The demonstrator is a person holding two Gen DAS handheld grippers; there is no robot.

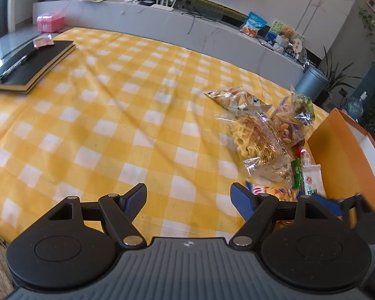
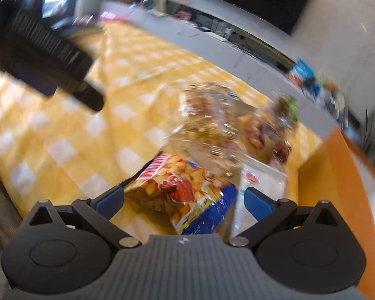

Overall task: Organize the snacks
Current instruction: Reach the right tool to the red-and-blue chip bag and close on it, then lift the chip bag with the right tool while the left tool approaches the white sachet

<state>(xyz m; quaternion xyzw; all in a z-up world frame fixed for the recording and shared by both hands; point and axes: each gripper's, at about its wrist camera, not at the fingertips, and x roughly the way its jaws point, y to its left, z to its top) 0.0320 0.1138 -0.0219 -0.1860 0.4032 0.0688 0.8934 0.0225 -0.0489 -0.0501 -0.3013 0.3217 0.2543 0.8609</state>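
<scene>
A pile of snack bags lies on the yellow checked tablecloth (image 1: 112, 130): a clear bag of yellow crisps (image 1: 256, 137), a bag of biscuits (image 1: 235, 97), a mixed-snack bag (image 1: 290, 122), a green-wrapped snack (image 1: 303, 103) and a white packet (image 1: 312, 180). My left gripper (image 1: 188, 200) is open and empty over bare cloth, left of the pile. My right gripper (image 2: 183, 200) is open, its fingers on either side of a blue and yellow popcorn bag (image 2: 185, 195). The right wrist view is blurred. The right gripper also shows in the left wrist view (image 1: 337, 205).
An orange box (image 1: 345, 150) stands at the right of the pile, also in the right wrist view (image 2: 337, 175). A black notebook (image 1: 30, 67) with a pen and a small pink packet (image 1: 43, 42) lies at the far left. A grey ledge runs behind the table.
</scene>
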